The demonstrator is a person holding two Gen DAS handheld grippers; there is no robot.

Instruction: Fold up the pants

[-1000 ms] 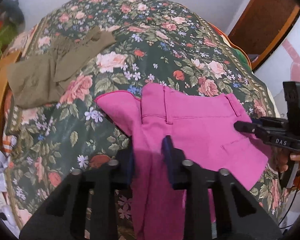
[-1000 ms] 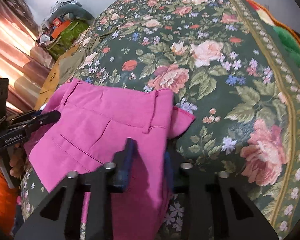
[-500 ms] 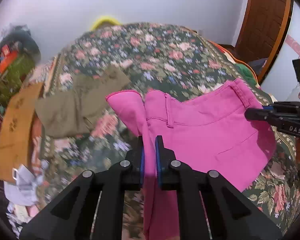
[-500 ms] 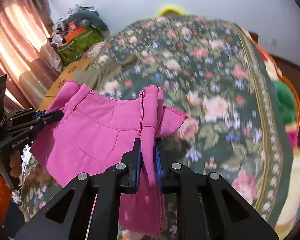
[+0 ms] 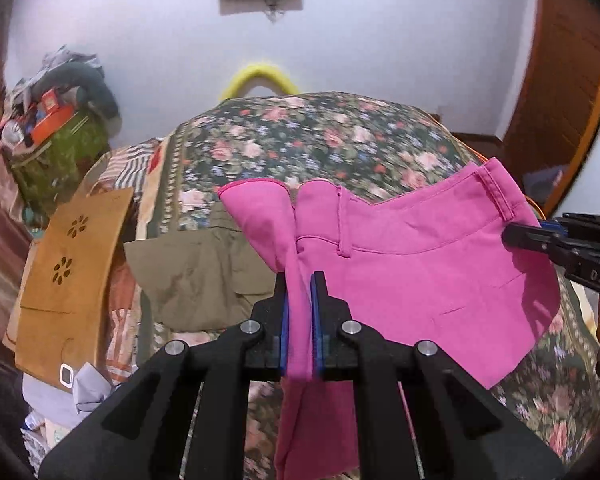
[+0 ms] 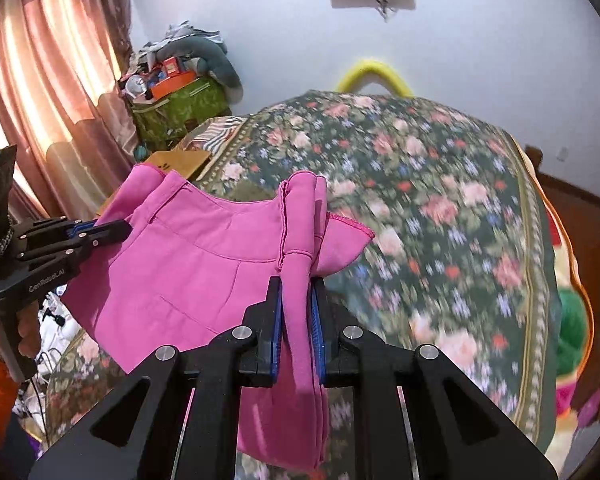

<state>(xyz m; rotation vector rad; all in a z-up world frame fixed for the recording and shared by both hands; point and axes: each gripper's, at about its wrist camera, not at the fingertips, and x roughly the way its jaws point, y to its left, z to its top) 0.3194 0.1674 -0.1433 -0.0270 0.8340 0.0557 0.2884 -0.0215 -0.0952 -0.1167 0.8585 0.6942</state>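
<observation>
Pink pants [image 5: 420, 276] are hanging in the air above the bed [image 5: 320, 136], stretched by the waistband between both tools. Left hand-held gripper [image 5: 299, 320] is pinching one bunched end of the waistband, jaws nearly together on the cloth. Right hand-held gripper [image 6: 296, 320] is clamping the other end the same way. Olive-green clothing [image 5: 196, 276] is lying on the floral bedspread beneath.
</observation>
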